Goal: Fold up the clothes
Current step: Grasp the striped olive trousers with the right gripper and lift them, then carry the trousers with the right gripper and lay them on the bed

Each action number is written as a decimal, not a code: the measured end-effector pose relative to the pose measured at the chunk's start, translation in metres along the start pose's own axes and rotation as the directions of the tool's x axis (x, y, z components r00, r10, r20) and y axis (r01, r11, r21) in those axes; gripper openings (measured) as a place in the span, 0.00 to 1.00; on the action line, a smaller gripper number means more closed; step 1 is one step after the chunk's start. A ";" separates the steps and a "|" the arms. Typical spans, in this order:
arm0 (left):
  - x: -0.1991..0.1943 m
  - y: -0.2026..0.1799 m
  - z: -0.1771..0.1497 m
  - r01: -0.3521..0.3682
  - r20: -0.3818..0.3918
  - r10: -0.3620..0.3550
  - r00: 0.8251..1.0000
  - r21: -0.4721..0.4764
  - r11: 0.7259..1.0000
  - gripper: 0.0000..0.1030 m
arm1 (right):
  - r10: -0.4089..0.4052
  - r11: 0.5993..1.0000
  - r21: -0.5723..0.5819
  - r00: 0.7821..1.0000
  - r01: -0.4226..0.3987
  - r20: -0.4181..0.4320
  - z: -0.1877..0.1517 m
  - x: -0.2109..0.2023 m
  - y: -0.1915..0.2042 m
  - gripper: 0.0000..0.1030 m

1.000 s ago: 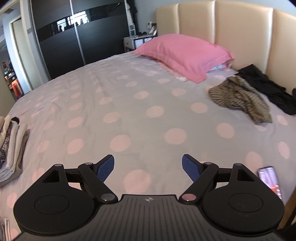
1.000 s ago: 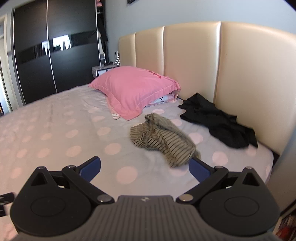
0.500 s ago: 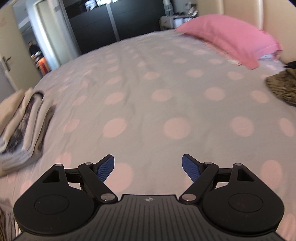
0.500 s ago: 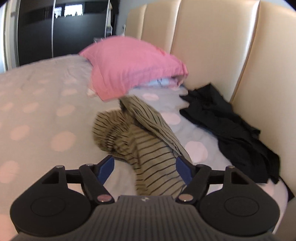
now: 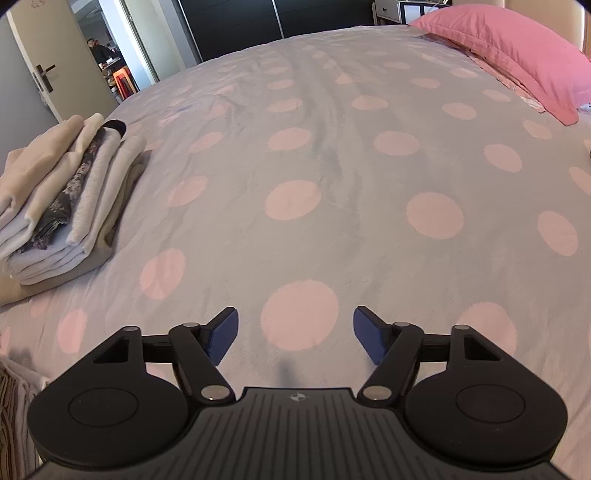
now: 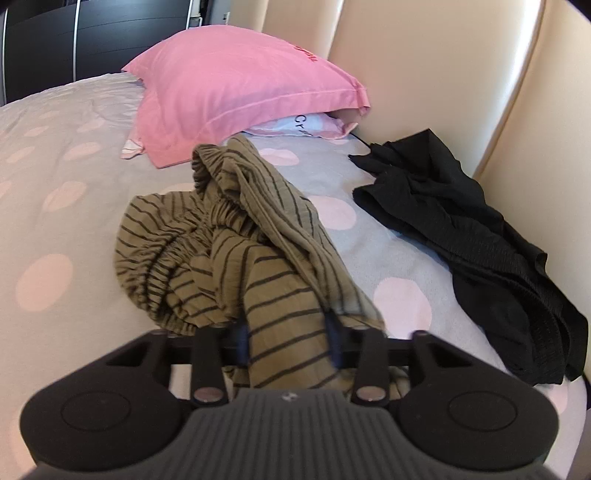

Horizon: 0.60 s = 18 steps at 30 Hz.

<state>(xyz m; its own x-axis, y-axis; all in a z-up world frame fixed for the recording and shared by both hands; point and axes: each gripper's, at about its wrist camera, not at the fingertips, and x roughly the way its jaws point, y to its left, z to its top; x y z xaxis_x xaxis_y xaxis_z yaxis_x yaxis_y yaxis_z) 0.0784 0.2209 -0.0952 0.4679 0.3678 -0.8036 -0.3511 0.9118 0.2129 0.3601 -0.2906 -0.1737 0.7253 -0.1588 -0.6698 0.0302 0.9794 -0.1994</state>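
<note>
My right gripper [image 6: 286,341] pinches a fold of the striped garment [image 6: 221,251], its blue pads drawn in against the olive cloth on both sides. The rest of the garment lies crumpled on the bedspread [image 6: 48,184] ahead of me, rising in a bunched ridge toward the pink pillow [image 6: 236,85]. Just beside it on the right, apart from it, a black garment [image 6: 480,240] sprawls along the foot of the cream headboard [image 6: 424,66]. A white item with lettering pokes out under the pillow.

My left gripper [image 5: 295,336] hovers over the dotted bedspread [image 5: 332,166] with its fingers spread wide and nothing between them. To its left sits a stack of folded clothes [image 5: 62,199] near the bed's edge. The pillow [image 5: 517,55] lies far off at the upper right. Beyond the bed stand a dark wardrobe [image 5: 236,26] and an open doorway [image 5: 110,55].
</note>
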 end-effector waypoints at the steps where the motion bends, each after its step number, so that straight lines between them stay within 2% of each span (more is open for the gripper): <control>1: -0.003 0.004 -0.002 0.005 0.001 -0.005 1.000 -0.007 1.000 0.62 | 0.005 1.000 -0.006 1.000 -0.005 0.007 0.003 -0.007 0.001 0.24; 6: -0.024 0.029 -0.014 -0.001 0.022 0.002 1.000 -0.023 1.000 0.58 | 0.089 0.995 -0.044 0.995 -0.087 0.036 0.019 -0.065 0.015 0.20; 10: -0.047 0.054 -0.024 -0.008 0.040 0.010 0.999 -0.042 0.999 0.58 | 0.210 0.975 -0.087 0.976 -0.204 0.064 0.029 -0.133 0.042 0.17; 13: -0.063 0.073 -0.032 -0.021 0.054 0.024 0.998 -0.057 0.998 0.58 | 0.340 0.936 -0.130 0.936 -0.328 0.087 0.035 -0.195 0.071 0.16; 15: -0.074 0.084 -0.036 -0.019 0.060 0.022 0.998 -0.064 0.998 0.58 | 0.425 0.898 -0.162 0.902 -0.409 0.078 0.038 -0.236 0.094 0.15; 18: -0.093 0.100 -0.041 -0.005 0.087 0.011 0.996 -0.072 0.997 0.58 | 0.560 0.815 -0.226 0.826 -0.534 0.068 0.038 -0.300 0.134 0.15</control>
<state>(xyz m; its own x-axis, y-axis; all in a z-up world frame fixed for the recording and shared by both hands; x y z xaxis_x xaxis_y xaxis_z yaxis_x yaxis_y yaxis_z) -0.0333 0.2710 -0.0221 0.5329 0.3928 -0.7495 -0.4108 0.8944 0.1767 0.1727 -0.1072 0.0281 0.6625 0.4256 -0.6164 -0.5180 0.8548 0.0334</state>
